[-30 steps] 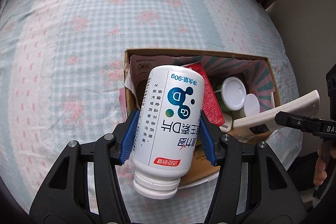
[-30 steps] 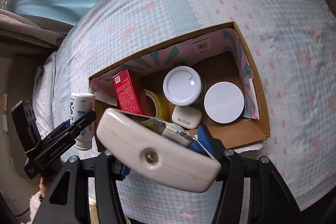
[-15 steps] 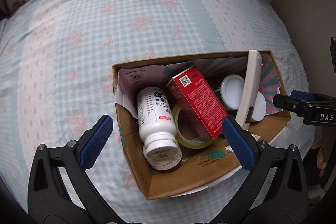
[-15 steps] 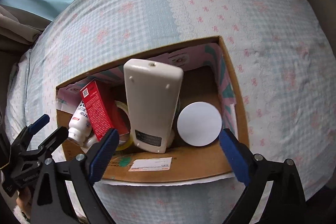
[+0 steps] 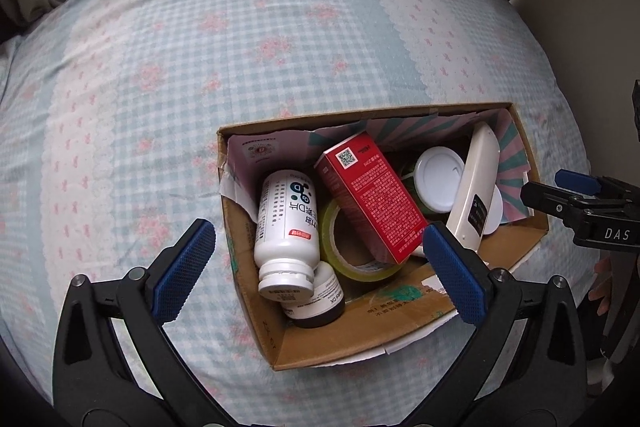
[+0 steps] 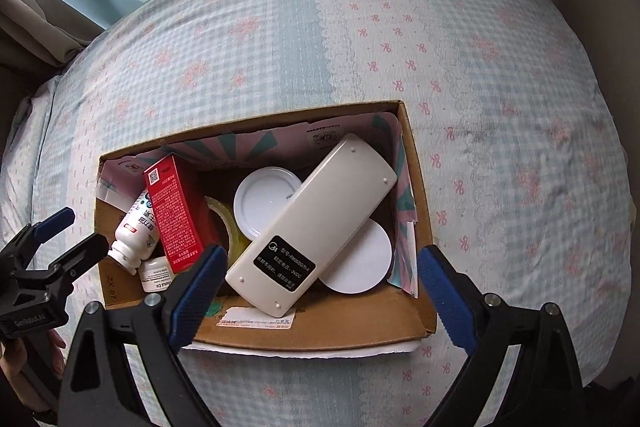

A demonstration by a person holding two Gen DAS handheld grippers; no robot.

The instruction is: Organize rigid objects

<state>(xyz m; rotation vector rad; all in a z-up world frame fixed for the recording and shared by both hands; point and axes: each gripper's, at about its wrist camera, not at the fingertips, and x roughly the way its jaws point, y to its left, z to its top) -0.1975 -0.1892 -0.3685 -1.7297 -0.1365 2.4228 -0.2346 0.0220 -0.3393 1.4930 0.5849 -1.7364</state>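
Cardboard box (image 5: pixel 352 343): open top, sits on checked floral bedsheet (image 5: pixel 168 75); pink-teal striped liner on inner walls.
White bottle (image 5: pixel 286 223): lies inside box at its left end, cap toward near wall, resting on small dark-based jar (image 5: pixel 316 307).
Red carton (image 5: pixel 372 199): tilted in box middle, leaning over tape roll (image 5: pixel 352 251).
Tape roll: yellowish, flat on box floor, partly under carton.
White-lid jar (image 5: pixel 438 179): upright, behind carton, just beside remote.
Remote (image 6: pixel 312 223): cream, back side up, black label showing, lies diagonal across white-lid jar and round white lid (image 6: pixel 358 259) at right end of box.
Left gripper (image 5: pixel 320 255): blue pads spread wide, nothing between them, above near-left part of box.
Right gripper (image 6: pixel 320 283): fingers wide apart, empty, above near wall of box; remote's lower end lies between pads but untouched.
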